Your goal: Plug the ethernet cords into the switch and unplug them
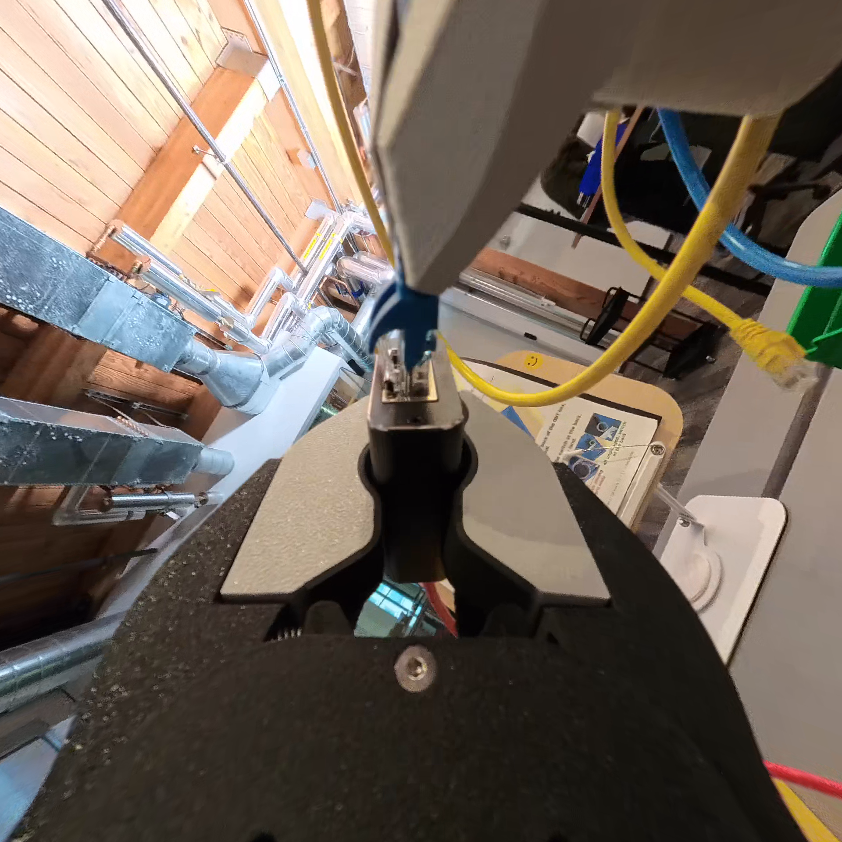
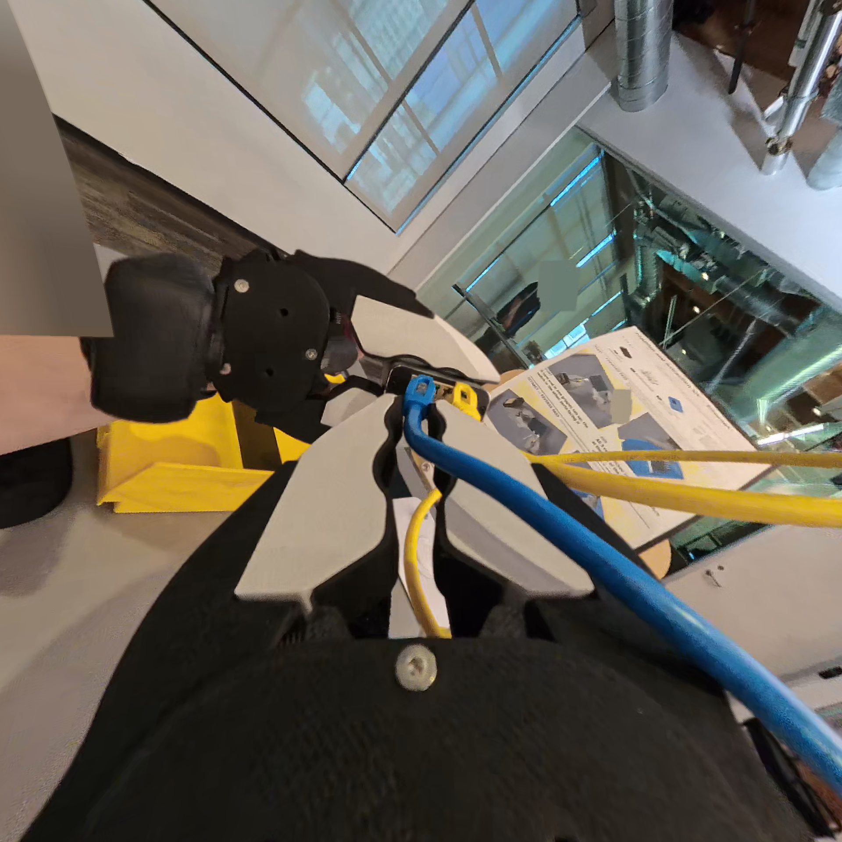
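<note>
My left gripper (image 1: 415, 410) is shut on the black switch (image 1: 410, 478) and holds it up off the table, ports facing away. It also shows in the right wrist view (image 2: 273, 337). My right gripper (image 2: 417, 408) is shut on the blue ethernet cord just behind its plug (image 2: 421, 387), which sits at a switch port. From the left wrist view the right gripper (image 1: 410, 291) comes down from above onto the blue plug (image 1: 405, 319). A yellow plug (image 2: 464, 394) sits in the port beside it. A second yellow plug (image 1: 770, 353) hangs loose at the right.
A yellow bin (image 2: 182, 464) stands on the white table (image 2: 68, 592) behind the left gripper. A green bin (image 1: 820, 310) is at the right edge. A printed instruction sheet (image 2: 615, 410) lies beyond the switch. A red cable (image 1: 802, 774) runs low at the right. A person's arm (image 2: 36, 387) holds the left gripper. Across from one pair of fingers to the other is roughly 8 centimeters.
</note>
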The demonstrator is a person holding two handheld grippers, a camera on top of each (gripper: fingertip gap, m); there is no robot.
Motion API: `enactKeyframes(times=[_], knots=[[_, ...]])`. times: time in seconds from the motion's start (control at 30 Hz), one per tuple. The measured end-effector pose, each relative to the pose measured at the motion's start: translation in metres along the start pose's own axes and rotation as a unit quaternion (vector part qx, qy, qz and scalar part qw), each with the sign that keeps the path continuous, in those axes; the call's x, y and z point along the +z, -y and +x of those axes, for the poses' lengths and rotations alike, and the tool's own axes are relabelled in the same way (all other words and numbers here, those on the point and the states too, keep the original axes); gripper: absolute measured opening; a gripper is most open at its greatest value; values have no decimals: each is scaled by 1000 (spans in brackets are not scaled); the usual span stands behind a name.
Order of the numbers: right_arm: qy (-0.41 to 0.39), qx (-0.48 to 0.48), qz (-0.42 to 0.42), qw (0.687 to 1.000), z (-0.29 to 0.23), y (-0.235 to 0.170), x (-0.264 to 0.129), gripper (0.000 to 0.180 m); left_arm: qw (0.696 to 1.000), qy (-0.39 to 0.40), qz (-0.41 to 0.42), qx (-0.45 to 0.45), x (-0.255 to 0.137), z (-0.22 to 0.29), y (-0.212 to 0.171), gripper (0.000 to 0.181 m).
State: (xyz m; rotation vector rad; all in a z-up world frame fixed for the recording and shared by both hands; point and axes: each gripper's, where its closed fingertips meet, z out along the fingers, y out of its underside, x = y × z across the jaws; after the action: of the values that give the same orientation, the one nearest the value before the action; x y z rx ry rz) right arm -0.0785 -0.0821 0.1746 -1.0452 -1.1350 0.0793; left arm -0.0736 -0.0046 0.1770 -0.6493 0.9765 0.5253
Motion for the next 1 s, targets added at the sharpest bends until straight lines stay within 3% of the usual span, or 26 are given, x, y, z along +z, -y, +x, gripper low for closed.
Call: enactKeyframes(times=[0.17, 0.57, 1.0], knots=[[7, 57, -10, 998, 1, 1, -1, 11, 999, 36, 27, 25, -5, -7, 4, 26], [-13, 57, -24, 998, 3, 3, -7, 12, 999, 36, 31, 8, -4, -4, 10, 26], [73, 147, 14, 986, -3, 10, -24, 11, 995, 30, 88, -24, -18, -4, 39, 26]])
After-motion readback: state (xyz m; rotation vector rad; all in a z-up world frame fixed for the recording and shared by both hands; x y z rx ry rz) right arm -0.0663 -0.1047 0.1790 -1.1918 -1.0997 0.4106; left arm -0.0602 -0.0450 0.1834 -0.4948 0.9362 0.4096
